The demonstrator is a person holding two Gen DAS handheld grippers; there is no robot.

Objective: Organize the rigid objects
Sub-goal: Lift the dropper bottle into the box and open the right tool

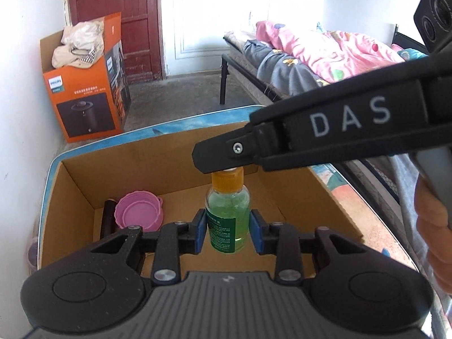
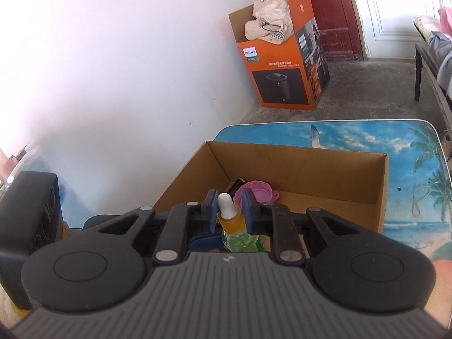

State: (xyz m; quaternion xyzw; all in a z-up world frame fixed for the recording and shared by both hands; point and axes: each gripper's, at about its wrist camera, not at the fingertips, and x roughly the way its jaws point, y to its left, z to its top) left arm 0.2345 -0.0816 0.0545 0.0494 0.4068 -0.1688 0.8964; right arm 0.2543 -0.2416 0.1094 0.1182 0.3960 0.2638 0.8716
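A small bottle [image 1: 228,217] of green liquid with an orange cap and white dropper tip [image 2: 226,204] stands upright over the open cardboard box [image 1: 180,152]. My left gripper [image 1: 228,227] is shut on the bottle's body. My right gripper [image 2: 227,209] comes from above right, its blue pads beside the white tip and orange cap [image 2: 230,221]; a small gap shows on each side. It also shows in the left wrist view [image 1: 223,159] over the cap. A pink lid [image 1: 139,211] and a dark cylinder [image 1: 108,219] lie in the box's left corner.
The box sits on a table with a blue beach print [image 2: 412,152] against a white wall. An orange Philips carton [image 1: 87,90] stands on the floor beyond. A bed with pink bedding [image 1: 325,48] is at right. A black speaker-like object [image 2: 28,212] sits at left.
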